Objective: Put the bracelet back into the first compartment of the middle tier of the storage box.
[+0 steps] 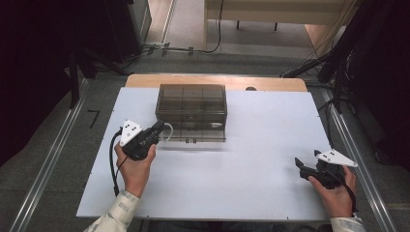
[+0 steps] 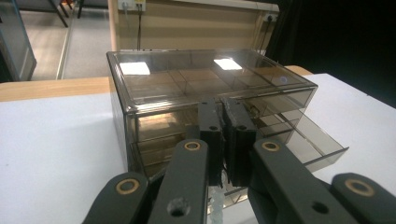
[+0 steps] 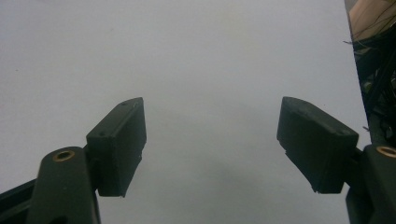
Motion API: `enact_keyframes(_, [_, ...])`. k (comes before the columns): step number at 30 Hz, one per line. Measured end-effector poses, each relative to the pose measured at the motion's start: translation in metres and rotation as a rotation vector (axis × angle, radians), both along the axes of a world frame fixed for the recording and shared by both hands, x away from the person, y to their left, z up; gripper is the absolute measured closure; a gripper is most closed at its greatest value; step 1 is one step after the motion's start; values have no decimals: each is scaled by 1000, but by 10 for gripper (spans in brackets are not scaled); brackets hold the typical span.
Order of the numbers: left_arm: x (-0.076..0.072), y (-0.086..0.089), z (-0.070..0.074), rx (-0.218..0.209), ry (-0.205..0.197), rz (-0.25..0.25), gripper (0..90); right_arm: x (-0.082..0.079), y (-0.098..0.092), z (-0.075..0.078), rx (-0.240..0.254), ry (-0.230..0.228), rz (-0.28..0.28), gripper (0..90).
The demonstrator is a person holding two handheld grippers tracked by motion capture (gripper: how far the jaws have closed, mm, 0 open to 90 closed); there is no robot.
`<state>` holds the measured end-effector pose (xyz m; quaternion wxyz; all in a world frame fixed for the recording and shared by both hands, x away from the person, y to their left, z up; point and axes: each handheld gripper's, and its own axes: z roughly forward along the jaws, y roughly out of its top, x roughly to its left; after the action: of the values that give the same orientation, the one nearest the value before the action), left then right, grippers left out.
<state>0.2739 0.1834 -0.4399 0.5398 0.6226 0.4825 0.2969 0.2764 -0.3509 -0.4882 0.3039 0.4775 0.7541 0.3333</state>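
A smoky see-through drawer box (image 1: 191, 104) stands at the back middle of the white table (image 1: 251, 179). Its lowest drawer (image 2: 314, 142) is pulled out toward me. My left gripper (image 1: 158, 127) sits just in front of the box's left front corner, its jaws pressed together (image 2: 223, 109). A thin whitish translucent loop (image 1: 168, 131) curls out beside its tip, and a piece of it (image 2: 215, 198) hangs between the jaws. My right gripper (image 1: 298, 164) rests low at the table's front right, wide open (image 3: 210, 126) over bare table.
A wooden strip (image 1: 145, 80) runs along the table's far edge behind the box. Metal rails (image 1: 53, 159) flank the table on both sides. Cables and dark stands (image 1: 333, 63) crowd the back right.
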Motion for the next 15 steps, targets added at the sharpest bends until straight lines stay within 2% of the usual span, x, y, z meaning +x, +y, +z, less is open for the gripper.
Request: enact_keyframes(15, [6,1,2,-3,-5,9,881,0,0,-1,-3,3,0,225])
